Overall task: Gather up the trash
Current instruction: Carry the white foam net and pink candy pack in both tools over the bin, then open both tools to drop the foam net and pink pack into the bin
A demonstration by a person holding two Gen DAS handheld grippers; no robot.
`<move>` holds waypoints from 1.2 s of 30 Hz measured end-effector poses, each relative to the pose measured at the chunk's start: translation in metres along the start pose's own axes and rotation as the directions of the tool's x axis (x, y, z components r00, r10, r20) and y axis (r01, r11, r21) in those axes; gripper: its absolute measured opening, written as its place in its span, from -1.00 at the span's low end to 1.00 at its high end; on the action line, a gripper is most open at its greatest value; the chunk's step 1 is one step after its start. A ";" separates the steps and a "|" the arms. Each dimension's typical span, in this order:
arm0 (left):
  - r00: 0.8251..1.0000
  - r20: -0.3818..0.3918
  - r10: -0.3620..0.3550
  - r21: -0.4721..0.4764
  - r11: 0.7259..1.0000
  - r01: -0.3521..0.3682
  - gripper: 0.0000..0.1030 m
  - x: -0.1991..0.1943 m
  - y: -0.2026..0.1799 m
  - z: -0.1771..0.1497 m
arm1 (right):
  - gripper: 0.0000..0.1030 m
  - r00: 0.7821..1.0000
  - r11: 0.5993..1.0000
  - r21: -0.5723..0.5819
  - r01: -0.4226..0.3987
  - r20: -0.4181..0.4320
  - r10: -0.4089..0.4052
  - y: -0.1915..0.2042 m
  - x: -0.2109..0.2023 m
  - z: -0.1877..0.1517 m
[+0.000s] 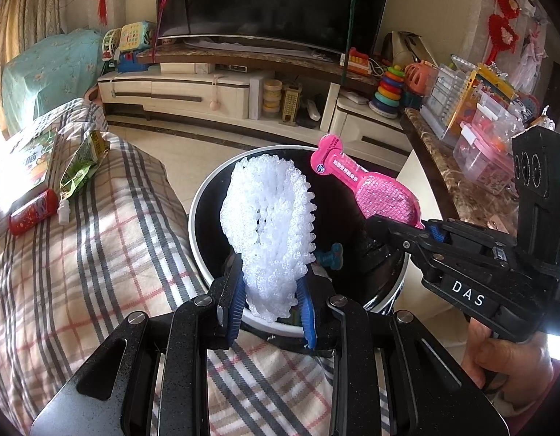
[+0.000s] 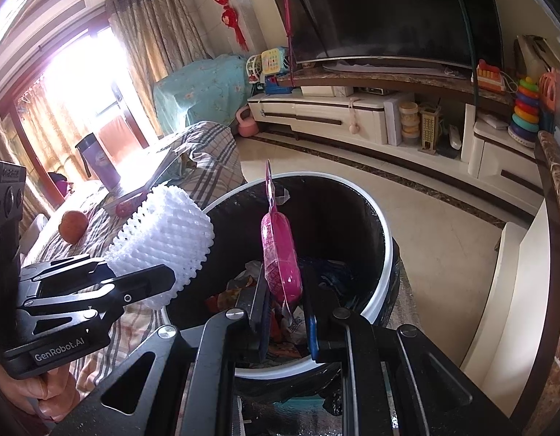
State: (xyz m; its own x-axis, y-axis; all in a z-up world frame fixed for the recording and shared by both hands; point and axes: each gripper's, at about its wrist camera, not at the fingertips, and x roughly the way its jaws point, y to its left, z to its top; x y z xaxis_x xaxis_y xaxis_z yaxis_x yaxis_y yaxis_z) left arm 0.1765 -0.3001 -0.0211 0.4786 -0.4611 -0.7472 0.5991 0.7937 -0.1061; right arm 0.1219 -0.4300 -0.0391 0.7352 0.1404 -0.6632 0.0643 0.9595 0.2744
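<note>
Left gripper (image 1: 271,312): clamps white foam net (image 1: 269,225), long axis upright over bin (image 1: 203,196).
Right gripper (image 2: 285,321): clamps pink package (image 2: 280,250), handle pointing up and away.

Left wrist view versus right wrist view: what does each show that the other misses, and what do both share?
Only the left wrist view shows the green wrapper and red can on the plaid cover.

Only the right wrist view shows the apple, the dark tumbler, the bright window and trash down inside the bin.

Both show the bin, the left gripper shut on the foam net, the right gripper shut on the pink package, and the TV.
</note>
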 end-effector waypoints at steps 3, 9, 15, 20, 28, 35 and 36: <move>1.000 -0.002 0.001 0.000 1.000 -0.001 -0.53 0.001 0.000 0.000 | -0.70 1.000 1.000 0.001 0.000 -0.004 0.000 -0.001 0.002 0.001; 1.000 -0.003 0.002 -0.001 1.000 -0.002 -0.51 0.003 -0.002 0.001 | -0.70 1.000 1.000 0.005 0.006 -0.009 -0.006 -0.004 0.004 0.002; 1.000 0.002 0.013 0.003 1.000 -0.013 -0.47 0.004 -0.004 0.006 | -0.65 1.000 1.000 0.000 0.008 -0.022 -0.008 -0.005 0.008 0.006; 0.999 0.022 0.033 -0.007 0.999 -0.033 0.16 0.000 0.000 0.006 | -0.36 1.000 1.000 0.006 0.016 -0.020 -0.016 -0.006 0.007 0.005; 0.998 0.061 0.033 -0.034 0.999 -0.031 0.32 -0.021 0.008 -0.008 | 0.06 0.999 1.000 0.030 -0.004 0.050 0.003 0.003 -0.023 -0.003; 0.995 0.095 0.024 -0.118 0.993 -0.013 0.39 -0.052 0.023 -0.041 | 0.57 0.993 0.998 0.063 -0.028 0.112 0.021 0.020 -0.052 -0.022; 0.995 0.099 0.024 -0.127 0.992 -0.011 0.39 -0.056 0.025 -0.047 | 0.62 0.992 0.997 0.064 -0.032 0.121 0.024 0.024 -0.055 -0.026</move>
State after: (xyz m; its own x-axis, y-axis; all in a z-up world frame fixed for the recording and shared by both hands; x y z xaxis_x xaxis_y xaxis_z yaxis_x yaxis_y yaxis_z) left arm 0.1343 -0.2360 -0.0131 0.5539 -0.4793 -0.6808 0.5073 0.8427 -0.1805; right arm 0.0654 -0.4080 -0.0138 0.8126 0.1330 -0.5675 0.0838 0.9369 0.3394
